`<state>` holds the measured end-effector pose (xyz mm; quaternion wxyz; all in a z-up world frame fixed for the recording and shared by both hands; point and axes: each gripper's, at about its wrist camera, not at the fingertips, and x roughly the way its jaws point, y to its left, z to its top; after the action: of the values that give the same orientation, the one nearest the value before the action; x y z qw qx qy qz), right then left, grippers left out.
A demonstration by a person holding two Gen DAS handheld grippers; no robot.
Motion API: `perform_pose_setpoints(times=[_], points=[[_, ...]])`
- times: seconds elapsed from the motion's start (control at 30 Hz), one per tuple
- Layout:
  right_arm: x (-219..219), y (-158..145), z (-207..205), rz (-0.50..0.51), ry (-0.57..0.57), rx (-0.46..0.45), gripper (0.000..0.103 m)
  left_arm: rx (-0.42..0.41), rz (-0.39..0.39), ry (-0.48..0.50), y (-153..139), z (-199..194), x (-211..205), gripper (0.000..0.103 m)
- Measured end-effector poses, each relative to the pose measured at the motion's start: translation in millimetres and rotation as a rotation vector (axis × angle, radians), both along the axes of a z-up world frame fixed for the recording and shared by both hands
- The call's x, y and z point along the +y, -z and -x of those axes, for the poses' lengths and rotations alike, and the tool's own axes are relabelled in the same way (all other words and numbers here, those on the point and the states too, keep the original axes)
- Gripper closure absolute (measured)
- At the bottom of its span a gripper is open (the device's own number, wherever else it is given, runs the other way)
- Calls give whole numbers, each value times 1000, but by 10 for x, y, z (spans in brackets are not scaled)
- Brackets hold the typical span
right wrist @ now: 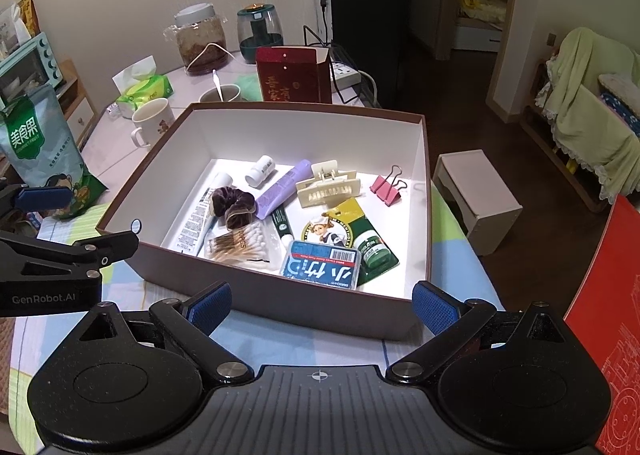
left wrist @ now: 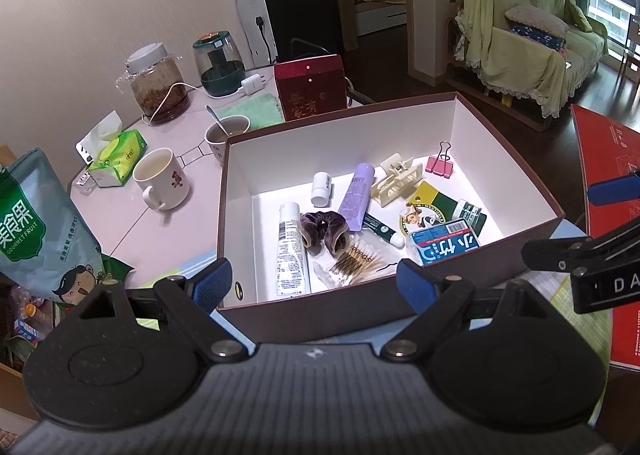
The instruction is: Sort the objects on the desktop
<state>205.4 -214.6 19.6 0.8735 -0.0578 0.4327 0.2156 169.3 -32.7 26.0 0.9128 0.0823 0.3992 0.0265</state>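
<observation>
- A living room with a draped sofa [left wrist: 532, 43] and a dark fridge [right wrist: 360, 15] frames a pale table [left wrist: 132, 223] crowded with two mugs, a tissue pack [left wrist: 118, 157], a snack bag [right wrist: 40, 155] and a lidded jar [left wrist: 158, 83].
- At the table's near edge sits an open brown box [right wrist: 280, 311]; a red lid-like panel [right wrist: 608, 335] stands off to the right.
- Inside the box lie the small items together: a white tube [left wrist: 292, 251], a purple scrunchie [right wrist: 234, 207], a lilac bottle [left wrist: 358, 191], a small white bottle [right wrist: 260, 171], cotton swabs [right wrist: 240, 243], a blue floss pack [right wrist: 320, 265], a green carded balm [right wrist: 360, 235], a cream hair clip [right wrist: 326, 187] and a pink binder clip [left wrist: 440, 163].
- The left gripper [left wrist: 312, 287] and the right gripper [right wrist: 322, 305] both hover just before the box's near wall, jaws spread wide, holding nothing.
- The scene fits two readings: the items gathered into the box with only the lid left, or a full box waiting to be emptied and sorted.
- Either way, any reach should clear the near wall from above, and one gripper steadying the light box would likely keep it from sliding.
- The swab bag and carded balm look flat and slippery, so an edge pinch seems safer than a top grab.
</observation>
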Motion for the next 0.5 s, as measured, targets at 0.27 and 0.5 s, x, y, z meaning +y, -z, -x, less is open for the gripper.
perform_pose_setpoints(times=[0.27, 0.5], points=[[-56, -26, 91, -10, -5, -5, 4, -12, -13, -5, -32, 111, -72, 16], [-75, -38, 152, -15, -10, -8, 4, -26, -16, -7, -74, 194, -111, 16]])
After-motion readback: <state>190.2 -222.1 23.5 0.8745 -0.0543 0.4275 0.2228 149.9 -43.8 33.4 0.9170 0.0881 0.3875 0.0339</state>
